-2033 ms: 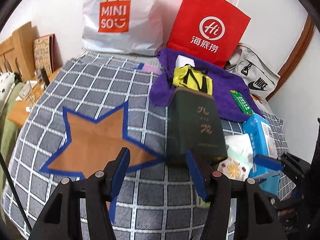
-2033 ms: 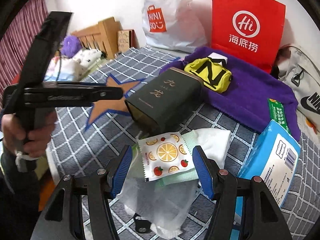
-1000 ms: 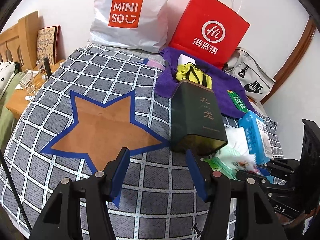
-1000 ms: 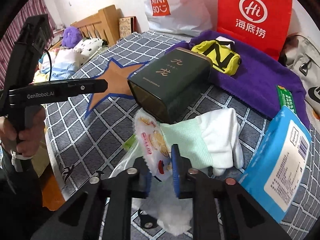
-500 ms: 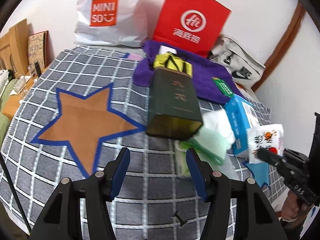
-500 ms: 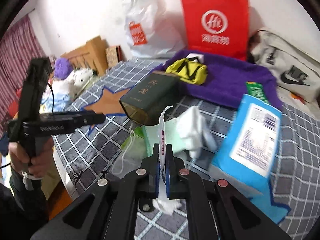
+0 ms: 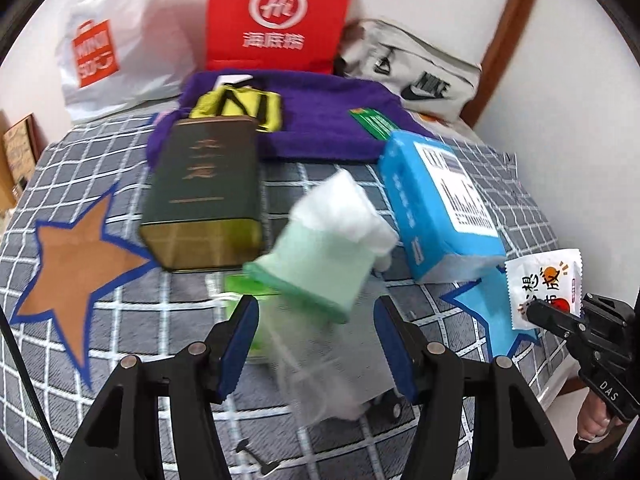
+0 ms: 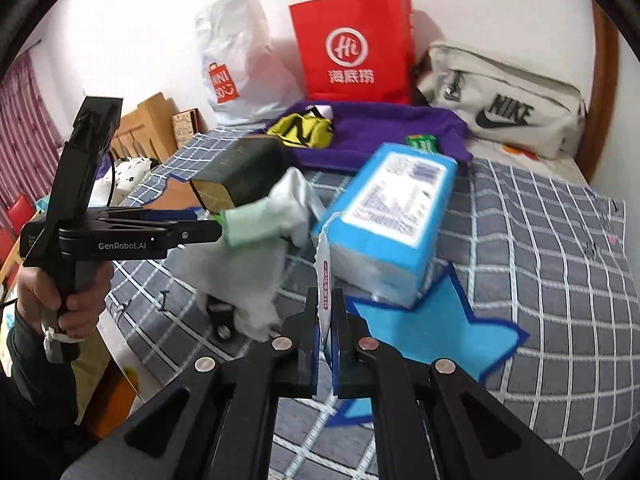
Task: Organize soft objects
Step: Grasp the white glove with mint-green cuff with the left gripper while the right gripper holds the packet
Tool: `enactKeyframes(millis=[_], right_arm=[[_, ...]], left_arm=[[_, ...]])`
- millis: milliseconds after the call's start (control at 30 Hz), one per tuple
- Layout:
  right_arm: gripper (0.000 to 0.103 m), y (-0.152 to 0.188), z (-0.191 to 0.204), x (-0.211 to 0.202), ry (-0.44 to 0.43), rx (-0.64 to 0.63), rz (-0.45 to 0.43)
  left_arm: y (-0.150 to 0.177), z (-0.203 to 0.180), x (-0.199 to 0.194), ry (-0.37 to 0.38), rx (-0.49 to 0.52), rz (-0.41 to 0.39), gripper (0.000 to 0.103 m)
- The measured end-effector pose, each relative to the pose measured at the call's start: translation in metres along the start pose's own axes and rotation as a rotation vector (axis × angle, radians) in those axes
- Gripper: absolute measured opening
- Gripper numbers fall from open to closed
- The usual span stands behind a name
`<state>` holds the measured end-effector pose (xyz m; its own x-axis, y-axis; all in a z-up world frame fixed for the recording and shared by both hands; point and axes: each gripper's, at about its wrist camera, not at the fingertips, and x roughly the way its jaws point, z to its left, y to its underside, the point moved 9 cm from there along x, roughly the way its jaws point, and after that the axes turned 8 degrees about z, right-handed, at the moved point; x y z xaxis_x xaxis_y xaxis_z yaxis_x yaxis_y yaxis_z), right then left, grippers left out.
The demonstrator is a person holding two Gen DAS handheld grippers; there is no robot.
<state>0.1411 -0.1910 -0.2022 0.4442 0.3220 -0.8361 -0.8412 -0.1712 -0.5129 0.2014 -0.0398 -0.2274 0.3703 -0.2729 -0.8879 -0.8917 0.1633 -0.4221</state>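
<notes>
My right gripper (image 8: pixel 325 312) is shut on a white fruit-print sachet (image 8: pixel 322 268), held edge-on above a blue star patch (image 8: pixel 424 328) on the checked bedspread. In the left wrist view the sachet (image 7: pixel 544 284) hangs at the far right, in the right gripper (image 7: pixel 534 314). My left gripper (image 7: pixel 316 324) is open. The green end of a mint-and-white cloth (image 7: pixel 324 252) reaches between its fingers, and the pads do not press it. The cloth lies over a clear plastic bag (image 7: pixel 320 376). In the right wrist view the left gripper (image 8: pixel 218 229) has its tips at the cloth (image 8: pixel 264 220).
A dark green tin (image 7: pixel 204 200) lies left of the cloth, a blue tissue pack (image 7: pixel 436 204) to its right. Behind are a purple towel (image 7: pixel 328 120) with a yellow pouch (image 7: pixel 240 104), a red bag (image 7: pixel 280 12), a white bag (image 7: pixel 104 52) and a grey bag (image 7: pixel 416 76). An orange star (image 7: pixel 72 276) marks the left.
The right gripper shut on the sachet, lifted it off the pile and carried it right, over the blue star. The left gripper swung right, from the tin to the mint-and-white cloth.
</notes>
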Motion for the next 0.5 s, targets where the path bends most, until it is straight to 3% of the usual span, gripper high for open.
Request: enactKeyframes(millis=[500], right_arm=[[0.005, 0.020, -0.019, 0.040, 0.013, 0.045, 0.063]], left_arm=[[-0.014, -0.008, 0.039, -0.149, 0.082, 0.020, 0.062]])
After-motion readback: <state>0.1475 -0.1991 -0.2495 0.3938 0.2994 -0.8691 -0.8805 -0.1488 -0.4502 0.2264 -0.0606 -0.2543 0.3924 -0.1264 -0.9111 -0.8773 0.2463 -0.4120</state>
